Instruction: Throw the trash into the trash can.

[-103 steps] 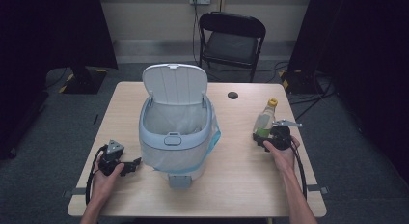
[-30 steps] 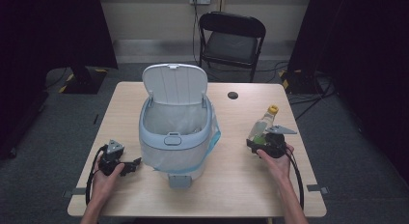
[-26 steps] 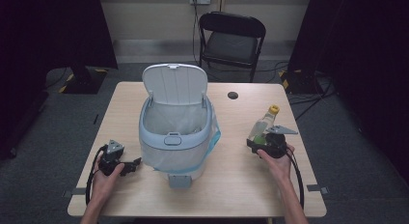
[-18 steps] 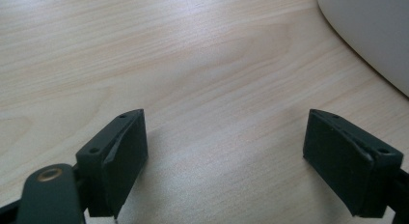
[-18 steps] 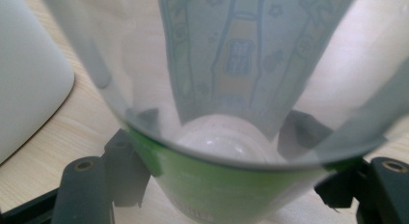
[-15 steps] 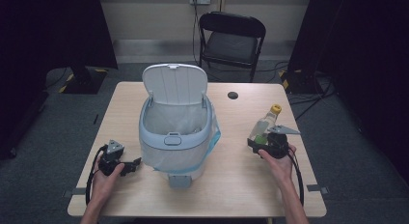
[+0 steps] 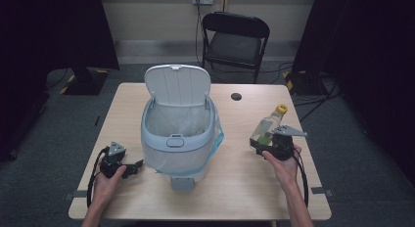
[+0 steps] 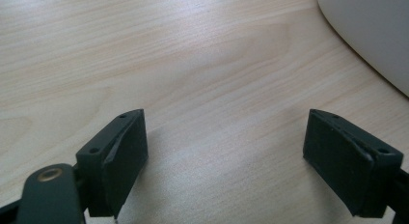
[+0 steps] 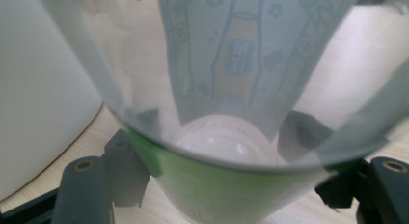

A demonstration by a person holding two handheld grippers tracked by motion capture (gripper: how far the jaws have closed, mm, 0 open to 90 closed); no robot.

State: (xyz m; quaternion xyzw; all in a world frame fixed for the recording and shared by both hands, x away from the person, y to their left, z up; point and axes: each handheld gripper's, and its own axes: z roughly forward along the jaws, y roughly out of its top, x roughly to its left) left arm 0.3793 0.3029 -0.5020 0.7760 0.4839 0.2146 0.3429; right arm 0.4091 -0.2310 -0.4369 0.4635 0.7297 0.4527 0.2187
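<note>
A white pedal bin (image 7: 178, 139) stands mid-table with its lid up and a clear liner inside. My right gripper (image 7: 262, 141) is shut on a clear plastic bottle (image 7: 266, 126) with a yellow cap and green label, held tilted just above the table to the right of the bin. In the right gripper view the bottle (image 9: 231, 89) sits between the jaws of my right gripper (image 9: 231, 185), its lower end toward the camera. My left gripper (image 7: 134, 167) rests on the table left of the bin. It (image 8: 226, 166) stands open over bare wood.
A small black disc (image 7: 236, 96) lies on the table (image 7: 244, 188) behind the bin. A black folding chair (image 7: 235, 41) stands beyond the far edge. The bin's wall (image 8: 371, 35) is close on one side of my left gripper, and it (image 9: 38, 103) also shows beside the bottle.
My right hand has lifted the bottle slightly off the table and tipped it a little. The left hand and the bin have kept still.
</note>
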